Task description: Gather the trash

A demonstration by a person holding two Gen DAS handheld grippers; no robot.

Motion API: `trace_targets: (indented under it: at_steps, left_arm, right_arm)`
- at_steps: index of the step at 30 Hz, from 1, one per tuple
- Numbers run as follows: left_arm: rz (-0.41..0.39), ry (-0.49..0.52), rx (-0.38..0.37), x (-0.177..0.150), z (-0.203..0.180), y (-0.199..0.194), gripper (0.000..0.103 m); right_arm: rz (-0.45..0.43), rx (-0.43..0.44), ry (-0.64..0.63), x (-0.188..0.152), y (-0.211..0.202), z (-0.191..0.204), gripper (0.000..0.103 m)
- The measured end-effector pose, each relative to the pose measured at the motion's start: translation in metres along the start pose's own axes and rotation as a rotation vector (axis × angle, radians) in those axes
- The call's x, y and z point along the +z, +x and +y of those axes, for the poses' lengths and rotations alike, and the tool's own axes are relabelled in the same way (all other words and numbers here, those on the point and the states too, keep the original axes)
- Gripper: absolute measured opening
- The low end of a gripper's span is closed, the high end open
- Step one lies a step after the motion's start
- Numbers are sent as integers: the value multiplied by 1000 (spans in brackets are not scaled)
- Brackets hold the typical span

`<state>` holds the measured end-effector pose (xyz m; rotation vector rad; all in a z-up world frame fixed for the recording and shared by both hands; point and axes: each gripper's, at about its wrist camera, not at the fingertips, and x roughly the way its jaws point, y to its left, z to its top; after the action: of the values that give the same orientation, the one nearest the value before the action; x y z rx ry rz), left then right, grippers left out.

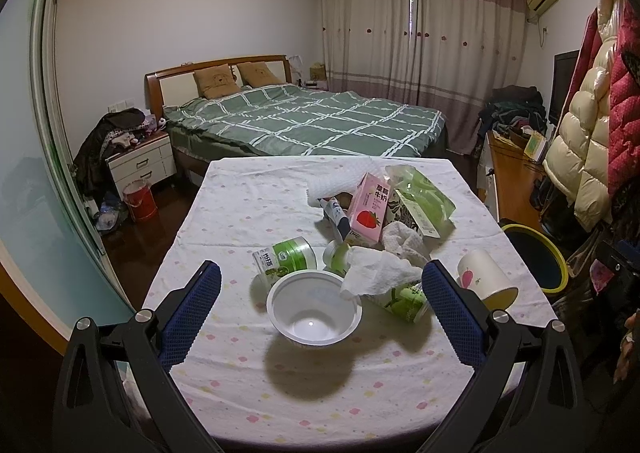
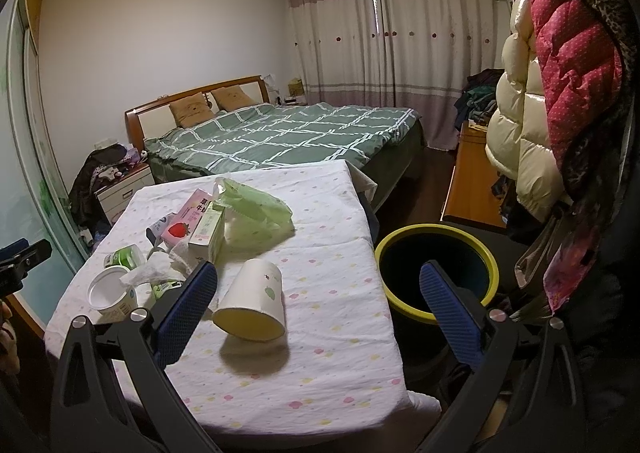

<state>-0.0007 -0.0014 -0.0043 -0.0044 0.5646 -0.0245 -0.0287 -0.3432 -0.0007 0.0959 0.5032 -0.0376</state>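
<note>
Left wrist view: left gripper (image 1: 320, 309) is spread wide with the white bowl (image 1: 314, 309) sitting right between its fingers, crumpled tissue (image 1: 378, 271) just ahead. Right gripper (image 2: 318, 305) is also wide apart, paper cup (image 2: 252, 303) tipped over between its fingers, yellow-rimmed bin (image 2: 436, 269) just right of it.

**Trash on the tabletop, bin beside it**

A white plastic bowl (image 1: 314, 307) stands upright and empty. Just behind it lies a crumpled white tissue (image 1: 378, 273), resting over a green-printed cup (image 1: 404, 299) on its side. Another green-labelled cup (image 1: 286, 255) lies tipped at the left. A paper cup (image 2: 252, 305) lies on its side near the right edge. Further back stand a pink strawberry milk carton (image 1: 368, 209) and a green plastic bag (image 1: 424, 197). A yellow-rimmed bin (image 2: 436, 273) stands on the floor beside the tabletop.
</note>
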Motion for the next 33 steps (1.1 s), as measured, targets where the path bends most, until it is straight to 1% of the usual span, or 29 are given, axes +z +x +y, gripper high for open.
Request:
trace_targets:
  at_steps: [23,25,31,33]
  left_arm:
    - [14,9,-1,-9,-13,2,99]
    - [13,9,-2,-3,-5,4,99]
    - [17,13,-3,-7,-9,4,99]
    - [13,9,-5,-4,-4,4,99]
  right_arm:
    - [12,5,0,0,4,3,97]
    - [11,6,0,0,4,3,97]
    - [11,6,1,-1,5,3,97]
    - [13,6,0,-1,5,3,97]
